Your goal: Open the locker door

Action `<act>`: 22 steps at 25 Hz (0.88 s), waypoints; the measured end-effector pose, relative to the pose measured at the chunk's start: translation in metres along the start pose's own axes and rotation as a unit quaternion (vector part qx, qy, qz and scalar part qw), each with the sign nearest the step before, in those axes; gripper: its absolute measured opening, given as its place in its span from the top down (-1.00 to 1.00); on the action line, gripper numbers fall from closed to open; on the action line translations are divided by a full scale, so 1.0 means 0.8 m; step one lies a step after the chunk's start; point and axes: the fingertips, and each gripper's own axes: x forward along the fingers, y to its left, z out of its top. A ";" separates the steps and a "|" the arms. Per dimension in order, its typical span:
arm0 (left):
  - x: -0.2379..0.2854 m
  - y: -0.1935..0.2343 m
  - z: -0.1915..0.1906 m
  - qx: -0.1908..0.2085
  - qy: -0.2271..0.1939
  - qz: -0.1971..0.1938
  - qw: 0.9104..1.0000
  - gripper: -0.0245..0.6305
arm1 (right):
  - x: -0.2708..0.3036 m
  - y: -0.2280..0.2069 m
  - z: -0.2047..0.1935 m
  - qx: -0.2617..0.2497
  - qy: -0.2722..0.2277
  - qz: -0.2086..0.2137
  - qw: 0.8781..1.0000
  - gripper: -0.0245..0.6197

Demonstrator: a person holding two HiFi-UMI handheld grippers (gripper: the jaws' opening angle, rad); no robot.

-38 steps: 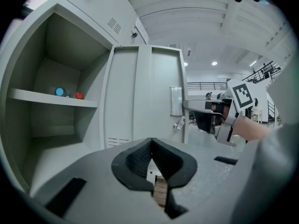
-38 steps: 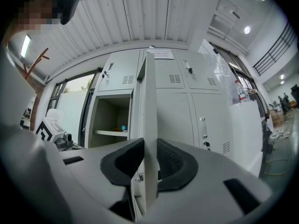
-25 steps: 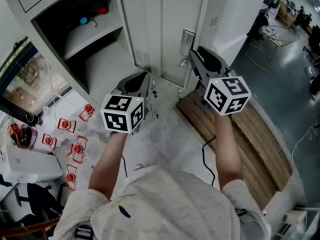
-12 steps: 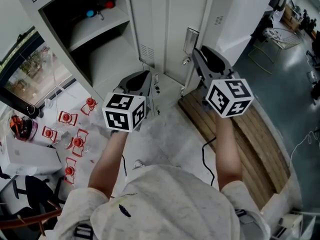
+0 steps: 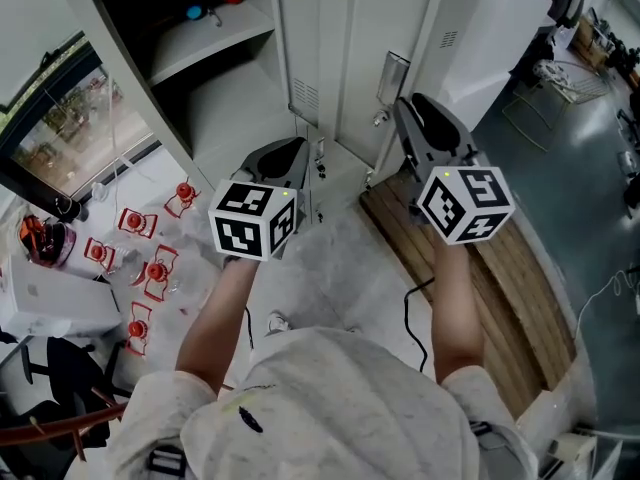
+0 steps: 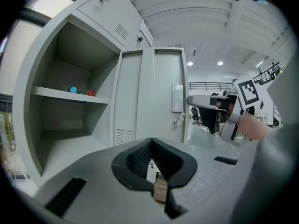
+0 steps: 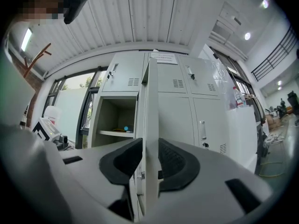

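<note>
- Workshop hall: grey steel lockers against a window point(image 5: 55, 128), with bare concrete floor and a strip of wooden decking point(image 5: 500, 268) below.
- Locker door point(image 7: 150, 101): already swung well out from its compartment. It shows edge-on in the right gripper view and as a flat panel with its handle point(image 5: 395, 73) in the head view. Judged largely open, with little swing left.
- Right claw point(image 7: 149, 143): pinching the door's free edge, one dark pad on each face. This hold lets the arm steer the panel around its hinge without using the handle.
- Left claw point(image 6: 150, 141): pads pressed together on nothing, held low in front of the open compartment. It is well apart from the door and looks to be simply kept out of the door's sweep.
- Shelf point(image 6: 56, 93): inside the exposed compartment, carrying a small blue item point(image 6: 73, 89) and a red one point(image 6: 90, 93) near the back.
- Red-capped pieces point(image 5: 155, 271): scattered low at the person's left beside the locker, outside the door's arc.
- Black cable point(image 5: 410, 313): trails across the floor near the decking and could snag a foot if the person steps back.
</note>
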 end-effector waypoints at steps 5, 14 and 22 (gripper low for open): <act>-0.007 0.007 -0.007 -0.003 0.005 0.003 1.000 0.91 | -0.006 0.013 -0.002 -0.010 -0.004 -0.006 1.000 0.61; -0.017 0.018 -0.013 -0.006 0.008 0.007 1.000 0.91 | -0.013 0.035 -0.003 -0.011 -0.010 -0.005 1.000 0.64; -0.026 0.016 -0.006 -0.003 0.004 0.009 1.000 0.91 | -0.017 0.061 -0.002 -0.011 -0.009 0.013 1.000 0.66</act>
